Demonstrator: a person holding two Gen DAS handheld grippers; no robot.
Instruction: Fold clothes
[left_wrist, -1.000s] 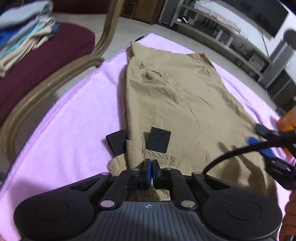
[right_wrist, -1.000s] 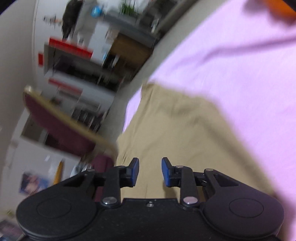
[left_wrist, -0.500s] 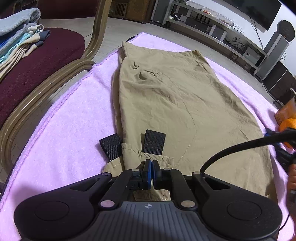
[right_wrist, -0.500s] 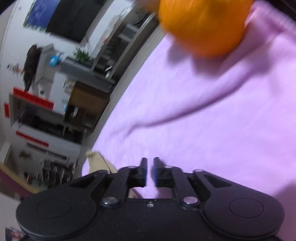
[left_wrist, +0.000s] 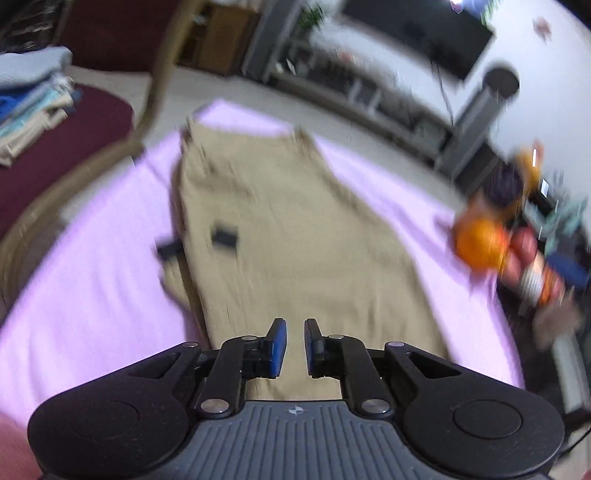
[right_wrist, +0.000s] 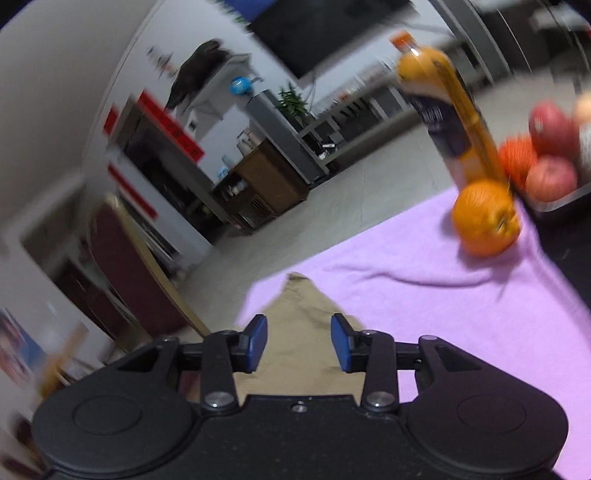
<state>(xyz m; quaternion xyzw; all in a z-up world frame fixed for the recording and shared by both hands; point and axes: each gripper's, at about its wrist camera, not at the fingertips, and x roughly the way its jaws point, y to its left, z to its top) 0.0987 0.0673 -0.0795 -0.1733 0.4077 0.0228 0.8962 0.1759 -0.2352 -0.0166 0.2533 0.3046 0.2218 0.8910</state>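
Through the left wrist view I see the khaki trousers (left_wrist: 280, 236) lying flat on the lilac blanket (left_wrist: 92, 295) that covers the counter, stretching from just under my left tongs (left_wrist: 294, 347) away to the far edge. The left tongs are released, a narrow gap showing between the blue pads, and nothing sits between them; whether they touch the cloth I cannot tell. Two black strap tabs (left_wrist: 224, 237) show on the left part of the trousers, beyond the tongs. To the far left a chair (left_wrist: 74, 155) with a dark red seat carries a stack of folded clothes (left_wrist: 29, 107), which the other camera does not show. At the right edge I see an orange (left_wrist: 478, 245) and other blurred items I cannot make out. In the right wrist view my right tongs (right_wrist: 299, 343) are spread wide and hold nothing, and one end of the trousers runs between and beyond the pads to a far corner on the blanket. This view alone shows me the juice bottle (right_wrist: 447, 122) standing behind the orange, and a tray (right_wrist: 557, 199) of red apples (right_wrist: 550, 177) at the far right.
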